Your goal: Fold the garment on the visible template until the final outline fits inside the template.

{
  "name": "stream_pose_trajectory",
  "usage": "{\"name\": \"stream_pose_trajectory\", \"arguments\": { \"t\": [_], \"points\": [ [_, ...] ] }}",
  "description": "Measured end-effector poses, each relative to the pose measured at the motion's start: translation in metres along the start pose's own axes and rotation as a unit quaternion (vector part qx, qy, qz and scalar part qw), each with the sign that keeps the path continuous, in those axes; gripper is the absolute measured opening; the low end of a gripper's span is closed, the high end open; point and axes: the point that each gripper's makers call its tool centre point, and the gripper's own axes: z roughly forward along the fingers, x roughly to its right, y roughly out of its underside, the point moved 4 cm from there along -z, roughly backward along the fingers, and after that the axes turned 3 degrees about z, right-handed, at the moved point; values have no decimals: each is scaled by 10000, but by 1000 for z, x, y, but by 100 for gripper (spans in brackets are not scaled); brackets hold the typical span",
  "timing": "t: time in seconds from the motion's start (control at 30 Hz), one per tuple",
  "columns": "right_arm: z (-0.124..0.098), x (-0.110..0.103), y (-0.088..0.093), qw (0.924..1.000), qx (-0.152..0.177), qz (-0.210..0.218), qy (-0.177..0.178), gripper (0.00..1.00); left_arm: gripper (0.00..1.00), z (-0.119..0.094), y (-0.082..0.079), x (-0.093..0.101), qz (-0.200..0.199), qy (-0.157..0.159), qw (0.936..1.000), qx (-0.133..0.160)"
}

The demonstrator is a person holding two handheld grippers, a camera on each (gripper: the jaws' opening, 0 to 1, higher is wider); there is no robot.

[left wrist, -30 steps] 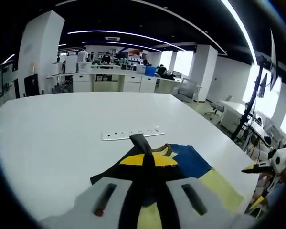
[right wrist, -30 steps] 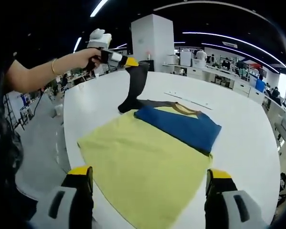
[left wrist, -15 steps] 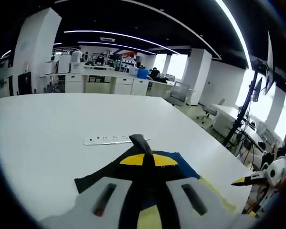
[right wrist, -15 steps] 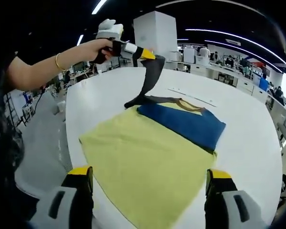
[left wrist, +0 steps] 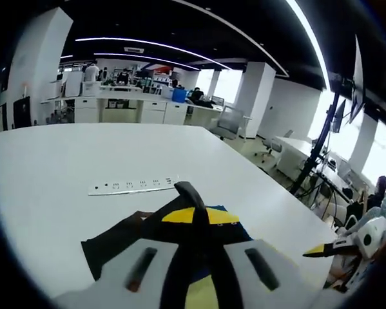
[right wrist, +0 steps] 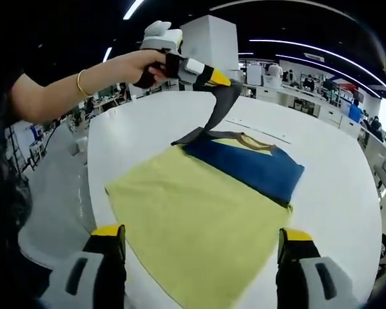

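Ahead of the right gripper [right wrist: 200, 254], whose 2 yellow-tipped jaws stand wide apart with nothing between them, a garment [right wrist: 205, 206] lies flat on a white table [right wrist: 334, 193]. Its soft, matte cloth shows a large yellow panel nearest these jaws and a blue band beyond it, with a tan-edged neckline at the far end. Its long axis runs away from the right gripper, with the neckline pointing toward the far side of the table.

Beyond the garment's far left corner, the left gripper [right wrist: 220, 80] is raised above the table in a person's hand [right wrist: 144, 64] that wears a thin bracelet. Its jaws are pressed together on a dark sleeve [right wrist: 220, 106], which hangs taut from them down to the cloth.

Seen from the left gripper view, the left gripper's jaws meet on the dark sleeve [left wrist: 191, 196], and black, yellow and blue cloth [left wrist: 118, 235] spreads just beneath them. Past those jaws a long, flat white power strip [left wrist: 133, 186] lies on the table. Off to their right, the right gripper [left wrist: 337, 246] shows near the table's edge.
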Motion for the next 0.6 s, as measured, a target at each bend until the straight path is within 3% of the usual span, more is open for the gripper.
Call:
{"name": "stream_pose_trajectory", "arguments": {
  "t": [0.6],
  "points": [
    [6,4,7,9998,-151,132,22,99,1,32,12,40,211,482,9985,-167]
  ]
}}
